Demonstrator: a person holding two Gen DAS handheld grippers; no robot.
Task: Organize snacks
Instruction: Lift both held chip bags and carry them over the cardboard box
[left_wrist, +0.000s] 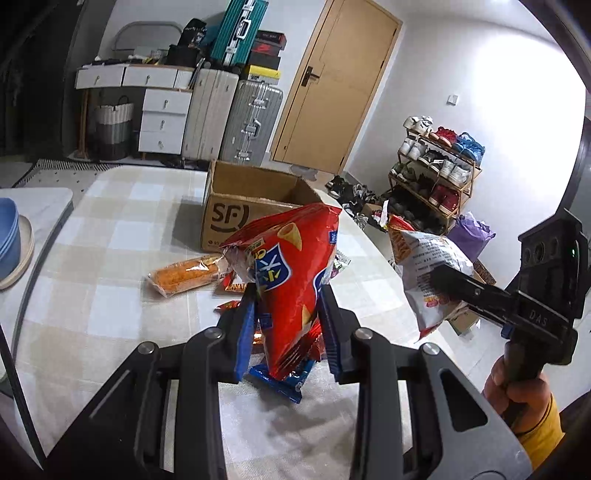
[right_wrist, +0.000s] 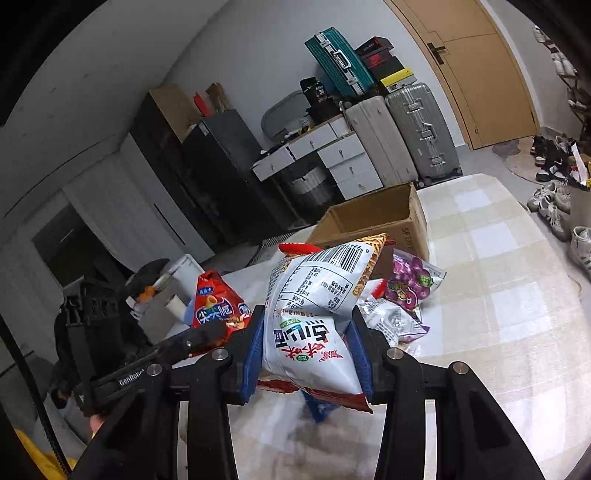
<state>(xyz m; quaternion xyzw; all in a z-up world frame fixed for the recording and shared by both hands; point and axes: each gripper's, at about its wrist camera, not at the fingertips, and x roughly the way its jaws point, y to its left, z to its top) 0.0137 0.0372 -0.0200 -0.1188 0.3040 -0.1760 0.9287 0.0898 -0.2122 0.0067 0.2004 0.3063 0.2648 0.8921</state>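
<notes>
My left gripper (left_wrist: 288, 317) is shut on a red snack bag (left_wrist: 291, 280) and holds it above the table; the bag also shows in the right wrist view (right_wrist: 218, 306). My right gripper (right_wrist: 306, 343) is shut on a white snack bag (right_wrist: 317, 302), also lifted; that bag shows at the right of the left wrist view (left_wrist: 428, 273). An open cardboard box (left_wrist: 240, 206) stands at the table's far side, also in the right wrist view (right_wrist: 373, 218). An orange snack pack (left_wrist: 184, 277), a blue packet (left_wrist: 284, 380), a purple grape bag (right_wrist: 413, 280) and a silver packet (right_wrist: 391, 321) lie on the table.
The checked tablecloth (left_wrist: 110, 236) covers the table. A blue bowl on a plate (left_wrist: 7, 243) sits at the left edge. Suitcases (left_wrist: 251, 122), white drawers (left_wrist: 162, 118), a door (left_wrist: 332, 81) and a shoe rack (left_wrist: 436, 173) stand beyond the table.
</notes>
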